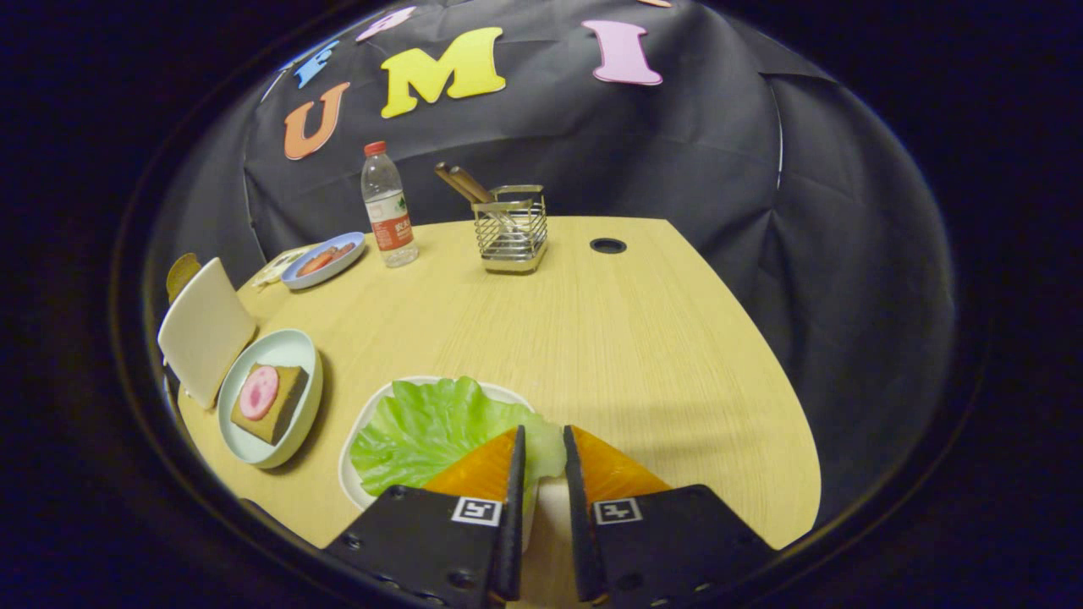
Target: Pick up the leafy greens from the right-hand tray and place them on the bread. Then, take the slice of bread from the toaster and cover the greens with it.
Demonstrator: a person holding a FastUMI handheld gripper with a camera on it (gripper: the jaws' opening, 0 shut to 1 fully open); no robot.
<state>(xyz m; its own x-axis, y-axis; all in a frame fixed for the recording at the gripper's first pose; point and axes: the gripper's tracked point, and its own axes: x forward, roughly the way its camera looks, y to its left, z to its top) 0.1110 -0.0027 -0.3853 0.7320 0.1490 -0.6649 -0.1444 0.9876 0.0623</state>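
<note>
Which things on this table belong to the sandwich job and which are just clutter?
For the job: gripper, fingers narrowly apart over the leafy greens on their white tray; bread on its plate; toaster.
Just lying about: water bottle, wire holder, blue plate.

a water bottle [388, 205], a wire holder [510, 228] with sticks, a blue plate [324, 261].
</note>
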